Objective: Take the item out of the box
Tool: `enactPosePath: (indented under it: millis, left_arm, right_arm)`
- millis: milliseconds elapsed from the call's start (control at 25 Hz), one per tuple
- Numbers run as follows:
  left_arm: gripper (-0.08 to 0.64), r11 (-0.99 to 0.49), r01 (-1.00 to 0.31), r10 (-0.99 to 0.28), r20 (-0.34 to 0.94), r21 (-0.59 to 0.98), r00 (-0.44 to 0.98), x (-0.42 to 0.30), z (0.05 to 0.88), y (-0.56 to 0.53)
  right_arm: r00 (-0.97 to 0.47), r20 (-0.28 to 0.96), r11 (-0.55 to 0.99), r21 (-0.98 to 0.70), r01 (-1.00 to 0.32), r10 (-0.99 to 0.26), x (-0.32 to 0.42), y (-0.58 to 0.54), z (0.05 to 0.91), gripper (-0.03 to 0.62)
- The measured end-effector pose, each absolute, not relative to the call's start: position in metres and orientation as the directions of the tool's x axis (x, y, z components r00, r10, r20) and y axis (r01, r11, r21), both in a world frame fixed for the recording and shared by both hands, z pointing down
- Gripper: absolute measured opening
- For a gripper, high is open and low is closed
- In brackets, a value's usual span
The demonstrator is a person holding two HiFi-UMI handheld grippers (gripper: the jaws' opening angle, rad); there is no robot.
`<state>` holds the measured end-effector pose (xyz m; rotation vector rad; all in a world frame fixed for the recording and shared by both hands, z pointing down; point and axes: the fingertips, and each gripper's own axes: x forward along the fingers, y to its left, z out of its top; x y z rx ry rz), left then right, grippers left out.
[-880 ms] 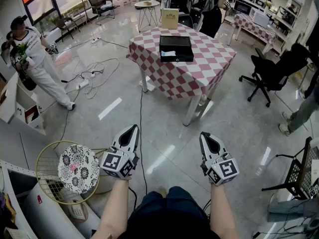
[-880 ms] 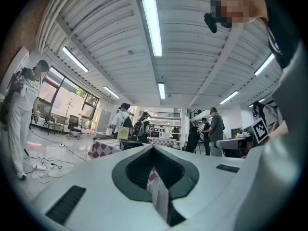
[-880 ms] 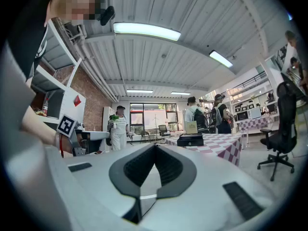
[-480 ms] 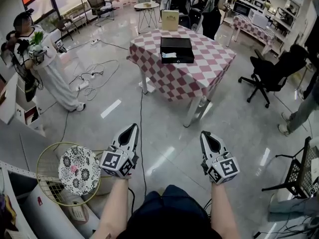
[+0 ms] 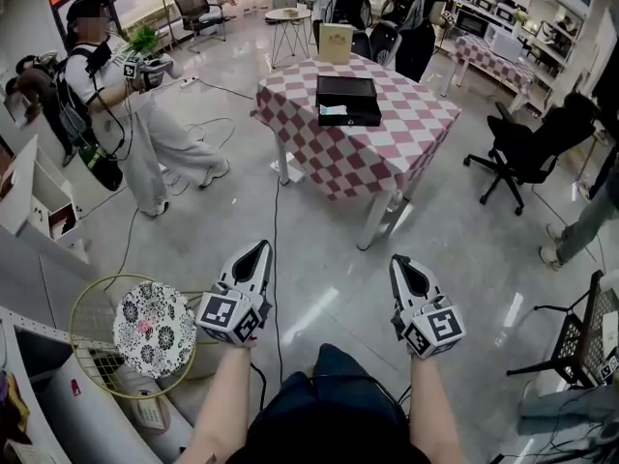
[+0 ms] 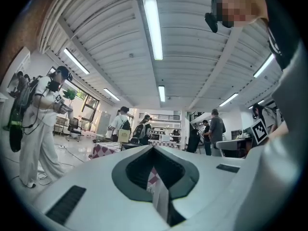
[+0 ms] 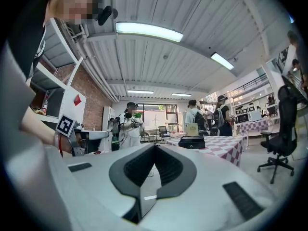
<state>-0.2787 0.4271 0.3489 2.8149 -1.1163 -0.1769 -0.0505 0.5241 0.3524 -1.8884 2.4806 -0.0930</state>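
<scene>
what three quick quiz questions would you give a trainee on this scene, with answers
1. True or false: the black box sits on the checked table.
2. Where are the left gripper and the right gripper?
A) on the box's lid
B) low over the floor, well short of the table
C) under the table
3. Fill in: both grippers' jaws are ___, with nothing between them.

Key: 1 true; 2 B; 3 shut
</scene>
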Motion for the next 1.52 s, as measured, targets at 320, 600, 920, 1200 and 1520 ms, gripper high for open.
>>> enactPosePath:
  millis: [320, 600, 920, 1200, 1520]
  left_arm:
    - [0.011, -0.739, -0.66, -0.672, -0.063, 0.138, 0.738, -0.27, 0.354, 0.431]
    - [0.011, -0.757, -0.636, -0.65, -0.067, 0.15, 0.757, -0.257, 0.354, 0.432]
    - [0.011, -0.772, -0.618, -0.632, -0.07, 0.151, 0.772, -0.247, 0.354, 0.433]
    - [0.011, -0.771, -0.619, -0.632, -0.06, 0.148, 0.773, -0.245, 0.357, 0.43]
    - [0.011, -0.772, -0.619, -0.63, -0.052, 0.145, 0.775, -0.235, 0.364, 0.417]
  right_arm:
    - [-0.273, 0.007, 0.273, -0.06, -0.96, -0.962, -0.054, 0.525, 0.351, 0.0]
    - [-0.259, 0.01, 0.258, -0.058, -0.964, -0.966, -0.05, 0.53, 0.35, 0.0]
    - [-0.246, 0.0, 0.245, -0.067, -0.967, -0.969, -0.047, 0.527, 0.35, 0.0]
    - [-0.254, 0.001, 0.253, -0.085, -0.964, -0.967, -0.048, 0.515, 0.355, 0.0]
    - [-0.256, -0.009, 0.256, -0.107, -0.961, -0.967, -0.041, 0.497, 0.363, 0.0]
